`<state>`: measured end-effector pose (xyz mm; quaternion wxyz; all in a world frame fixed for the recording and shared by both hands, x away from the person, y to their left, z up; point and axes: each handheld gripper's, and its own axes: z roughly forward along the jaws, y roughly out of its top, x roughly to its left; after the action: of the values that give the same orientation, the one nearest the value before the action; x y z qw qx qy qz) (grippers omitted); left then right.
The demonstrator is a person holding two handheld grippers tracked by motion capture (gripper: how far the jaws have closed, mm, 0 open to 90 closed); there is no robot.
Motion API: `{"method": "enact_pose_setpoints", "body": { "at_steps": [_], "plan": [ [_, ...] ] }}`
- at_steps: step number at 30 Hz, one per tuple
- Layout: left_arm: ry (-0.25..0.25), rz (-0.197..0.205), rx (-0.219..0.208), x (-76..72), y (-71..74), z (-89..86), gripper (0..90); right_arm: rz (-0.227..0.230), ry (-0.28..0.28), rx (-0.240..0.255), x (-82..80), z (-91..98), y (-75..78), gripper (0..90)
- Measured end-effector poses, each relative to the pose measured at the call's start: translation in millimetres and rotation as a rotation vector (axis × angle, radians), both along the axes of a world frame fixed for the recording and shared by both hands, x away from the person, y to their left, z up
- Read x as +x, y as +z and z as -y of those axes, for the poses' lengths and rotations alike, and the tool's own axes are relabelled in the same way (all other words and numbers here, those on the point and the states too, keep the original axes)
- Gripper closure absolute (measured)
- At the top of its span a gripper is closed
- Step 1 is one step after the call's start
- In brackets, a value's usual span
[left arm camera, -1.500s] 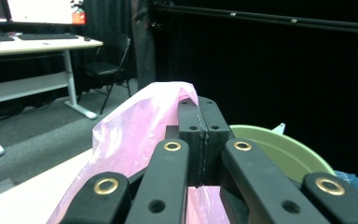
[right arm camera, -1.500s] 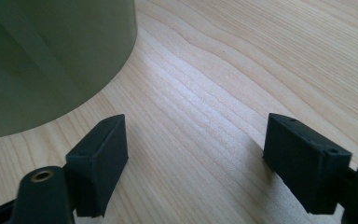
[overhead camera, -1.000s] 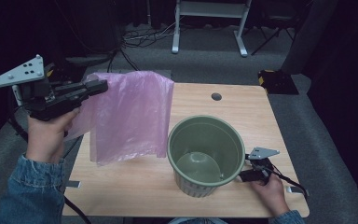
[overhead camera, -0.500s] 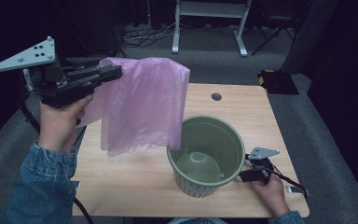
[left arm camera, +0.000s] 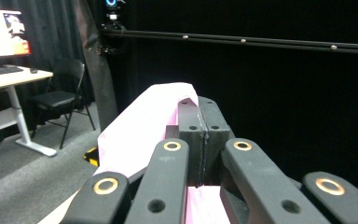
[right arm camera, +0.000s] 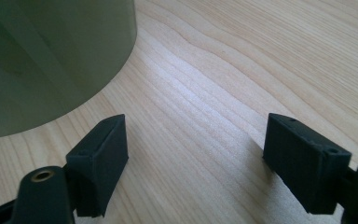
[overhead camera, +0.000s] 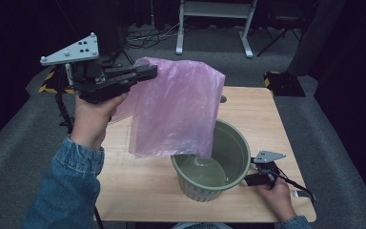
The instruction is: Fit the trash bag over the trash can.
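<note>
A thin pink plastic bag [overhead camera: 176,109] hangs in the air from my left gripper [overhead camera: 150,71], which is shut on its top edge. The bag's lower right corner dangles over the mouth of a round green bucket [overhead camera: 236,143] standing on the wooden table [overhead camera: 138,191]. In the left gripper view the two pads of the left gripper [left arm camera: 198,106] meet with pink film [left arm camera: 140,126] pinched between them. My right gripper [overhead camera: 253,179] rests low on the table just right of the bucket. Its jaws [right arm camera: 196,149] stand open over bare wood, with the bucket wall [right arm camera: 51,56] to their left.
A small round hole [overhead camera: 223,99] sits in the table's far edge. Beyond the table are grey carpet, a white desk frame [overhead camera: 214,14] and a black-and-yellow box [overhead camera: 281,81]. The left gripper view shows a monitor [left arm camera: 2,32] and a folding chair [left arm camera: 63,93].
My left gripper has carried the bag to the right and slightly up, so its lower corner now hangs over the bucket. The right gripper has kept still.
</note>
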<state>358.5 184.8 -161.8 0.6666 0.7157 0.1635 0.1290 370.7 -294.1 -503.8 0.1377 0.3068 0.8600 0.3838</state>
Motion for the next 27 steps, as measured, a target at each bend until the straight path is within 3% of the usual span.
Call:
{"method": "enact_pose_setpoints", "body": {
  "at_steps": [12, 20, 27],
  "plan": [
    [-0.085, 0.018, 0.012, 11.0, -10.2, 47.4, 89.6, -0.001, -0.001, -0.002, -0.2, 0.0, 0.1, 22.0],
    [-0.121, 0.005, 0.004, 18.4, -23.4, 70.0, 89.5, 0.0, 0.0, -0.001, -0.5, -0.1, 0.0, 22.1],
    [-0.119, 0.025, 0.054, 19.6, -35.9, 84.8, 89.4, 0.001, 0.003, 0.0, -0.6, -0.1, -0.1, 22.1]
  ]
}}
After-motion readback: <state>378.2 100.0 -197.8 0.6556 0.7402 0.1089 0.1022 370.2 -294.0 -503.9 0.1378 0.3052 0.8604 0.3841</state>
